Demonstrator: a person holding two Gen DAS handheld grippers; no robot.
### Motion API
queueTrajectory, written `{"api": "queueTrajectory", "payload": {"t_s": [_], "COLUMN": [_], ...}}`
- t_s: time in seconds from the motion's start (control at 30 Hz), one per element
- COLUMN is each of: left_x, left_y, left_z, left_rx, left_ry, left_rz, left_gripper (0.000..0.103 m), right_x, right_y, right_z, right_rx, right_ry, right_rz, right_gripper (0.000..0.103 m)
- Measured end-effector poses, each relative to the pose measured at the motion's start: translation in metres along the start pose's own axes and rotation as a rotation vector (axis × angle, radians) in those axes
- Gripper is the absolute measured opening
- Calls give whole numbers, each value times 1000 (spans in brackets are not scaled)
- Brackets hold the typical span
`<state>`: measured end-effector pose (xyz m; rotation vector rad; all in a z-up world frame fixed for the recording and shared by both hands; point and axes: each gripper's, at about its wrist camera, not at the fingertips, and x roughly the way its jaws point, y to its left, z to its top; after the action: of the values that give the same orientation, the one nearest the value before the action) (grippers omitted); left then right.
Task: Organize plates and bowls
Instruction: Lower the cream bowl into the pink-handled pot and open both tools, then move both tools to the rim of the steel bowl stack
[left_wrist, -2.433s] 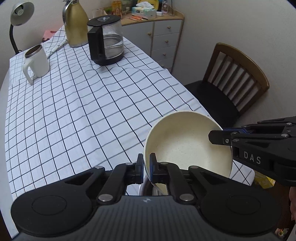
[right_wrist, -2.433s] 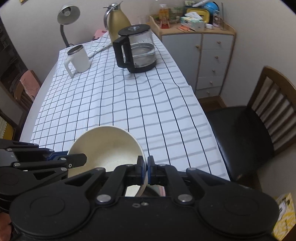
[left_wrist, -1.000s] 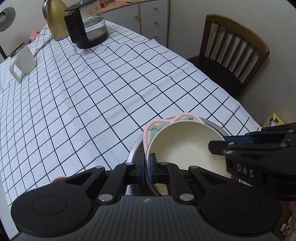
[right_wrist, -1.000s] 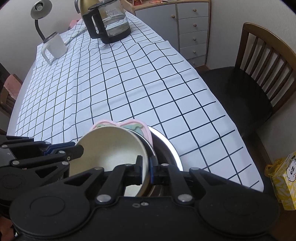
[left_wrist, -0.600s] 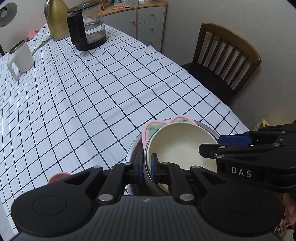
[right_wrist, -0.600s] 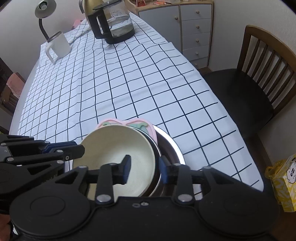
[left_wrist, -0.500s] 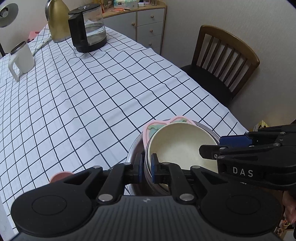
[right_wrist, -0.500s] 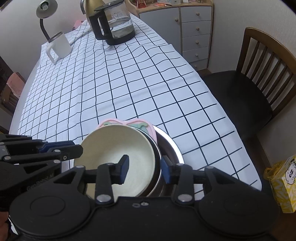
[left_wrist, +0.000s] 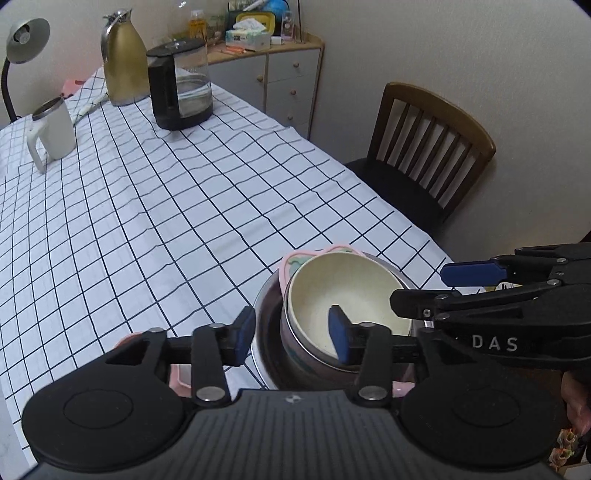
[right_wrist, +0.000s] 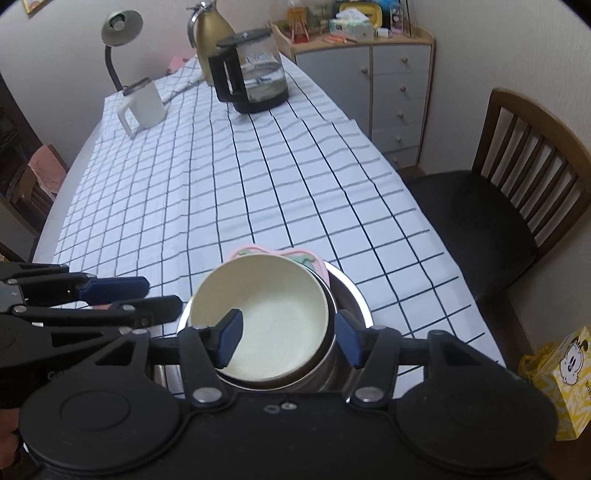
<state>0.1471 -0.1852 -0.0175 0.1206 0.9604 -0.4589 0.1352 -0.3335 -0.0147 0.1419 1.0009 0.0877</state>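
A cream bowl (left_wrist: 347, 291) (right_wrist: 273, 314) sits nested in a pink dish (left_wrist: 295, 258) (right_wrist: 240, 253), and both rest inside a steel bowl (left_wrist: 266, 295) (right_wrist: 354, 295) near the table's front edge. My left gripper (left_wrist: 291, 330) (right_wrist: 160, 294) straddles the cream bowl's left rim. Its jaws are opening and its pads are off the wall. My right gripper (right_wrist: 288, 339) (left_wrist: 419, 286) straddles the right rim the same way, jaws opening, with nothing pressed between the pads.
Far down the checked tablecloth (left_wrist: 166, 221) stand a glass jug (left_wrist: 181, 88), a gold flask (left_wrist: 123, 59), a white mug (left_wrist: 51, 129) and a lamp (left_wrist: 26, 37). A wooden chair (left_wrist: 428, 147) and drawers (right_wrist: 399, 81) flank the right side. A pink item (left_wrist: 181, 376) lies under my left gripper.
Both grippers went from shut on the cream bowl's rim to open, the right one first. They drew back and up while the bowl stayed nested in the stack.
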Motion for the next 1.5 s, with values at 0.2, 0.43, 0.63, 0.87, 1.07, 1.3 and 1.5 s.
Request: {"api": "queueTrajectory", "payload": {"t_s": [0.2, 0.43, 0.63, 0.87, 1.07, 1.3, 1.5], "left_x": [-22, -45, -59, -54, -35, 1, 42], "left_y": [5, 4, 6, 14, 23, 36, 44], "left_z": [-8, -18, -28, -33, -35, -34, -32], "left_rx": [-9, 1, -15, -72, -126, -98, -69], "left_ry": [-49, -101, -154, -159, -134, -52, 58], "left_rz": [0, -1, 10, 33, 55, 70, 89], "left_gripper": [60, 65, 76, 78, 78, 78, 78], "right_x": [-22, -46, -64, -75, -66, -39, -10], "right_y": [5, 10, 15, 13, -3, -30, -45], "right_z": [-3, -11, -16, -27, -35, -44, -50], "right_rx": [-11, -18, -44, -97, -137, -132, -130], "right_ry": [-46, -98, -157, -251, -251, -174, -105], "right_rz": [-7, 2, 5, 0, -16, -33, -38], "right_gripper": [64, 77, 91, 103, 103, 103, 100]}}
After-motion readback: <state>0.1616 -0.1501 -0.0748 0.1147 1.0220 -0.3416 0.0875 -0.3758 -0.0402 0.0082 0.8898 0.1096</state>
